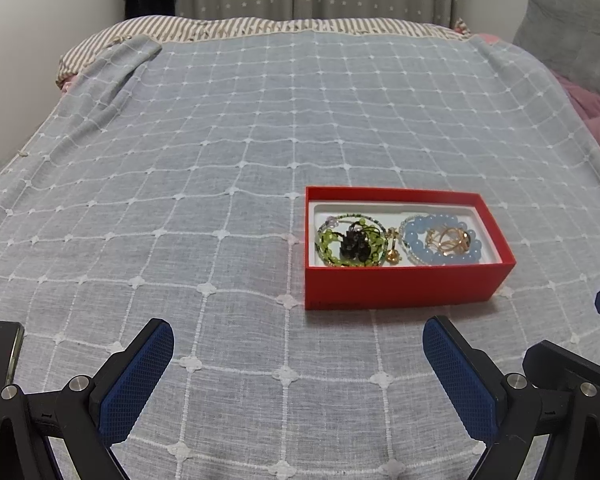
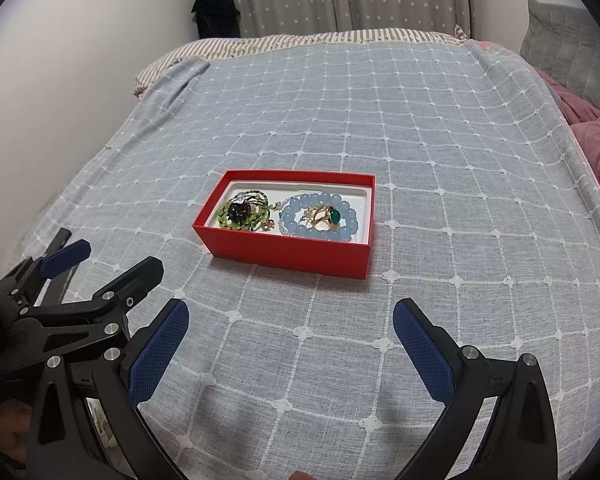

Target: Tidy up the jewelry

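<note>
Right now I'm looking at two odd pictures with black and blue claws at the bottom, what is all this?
Those claws are hand-held grippers; a person carries one in each hand, each with a camera looking along its fingers. One picture is from the left gripper, the other from the right gripper, which also sees the left one beside it. Both are open and hold nothing. On the checked bedspread sits an open red box containing a blue bead bracelet, a green bead bracelet and a gold ring with a green stone.
</note>
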`<state>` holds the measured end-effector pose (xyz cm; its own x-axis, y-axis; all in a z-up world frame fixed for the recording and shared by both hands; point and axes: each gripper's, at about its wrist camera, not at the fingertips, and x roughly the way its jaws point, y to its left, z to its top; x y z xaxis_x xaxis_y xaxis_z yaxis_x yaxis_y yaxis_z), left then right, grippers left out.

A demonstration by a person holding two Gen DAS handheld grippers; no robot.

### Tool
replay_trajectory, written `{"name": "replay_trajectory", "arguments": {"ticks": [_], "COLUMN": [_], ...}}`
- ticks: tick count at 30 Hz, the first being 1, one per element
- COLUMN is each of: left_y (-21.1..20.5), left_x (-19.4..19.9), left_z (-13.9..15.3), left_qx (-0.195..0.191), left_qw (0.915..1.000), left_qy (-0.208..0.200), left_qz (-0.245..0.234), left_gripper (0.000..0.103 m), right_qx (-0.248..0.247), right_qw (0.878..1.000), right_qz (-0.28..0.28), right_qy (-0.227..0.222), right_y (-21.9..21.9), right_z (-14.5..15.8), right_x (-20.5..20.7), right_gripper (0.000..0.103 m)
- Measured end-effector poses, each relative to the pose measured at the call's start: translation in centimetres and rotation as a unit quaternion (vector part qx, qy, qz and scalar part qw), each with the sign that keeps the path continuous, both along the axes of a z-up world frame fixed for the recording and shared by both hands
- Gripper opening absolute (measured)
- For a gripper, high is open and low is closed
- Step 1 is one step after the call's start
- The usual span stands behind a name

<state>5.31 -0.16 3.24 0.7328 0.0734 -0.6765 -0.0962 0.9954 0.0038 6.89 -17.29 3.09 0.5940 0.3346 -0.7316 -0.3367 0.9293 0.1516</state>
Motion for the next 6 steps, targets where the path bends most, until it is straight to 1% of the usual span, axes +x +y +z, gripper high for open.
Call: {"name": "replay_trajectory", "arguments": {"ticks": [6], "left_y": [0.19], "left_x": [-0.05], "left_z": [0.08], "left_qx": [-0.001], "left_qw": [1.0000], "left_qy": [-0.002], "left_qz": [0.003], "left_gripper": [0.102], "right_qx": [-0.002], "right_qw": [1.000], "right_qz": [0.002], "right_qy": [-0.003], "right_y": [0.02], "right_z": [0.04], "right_x": [-0.08], "right_gripper": [0.103]}}
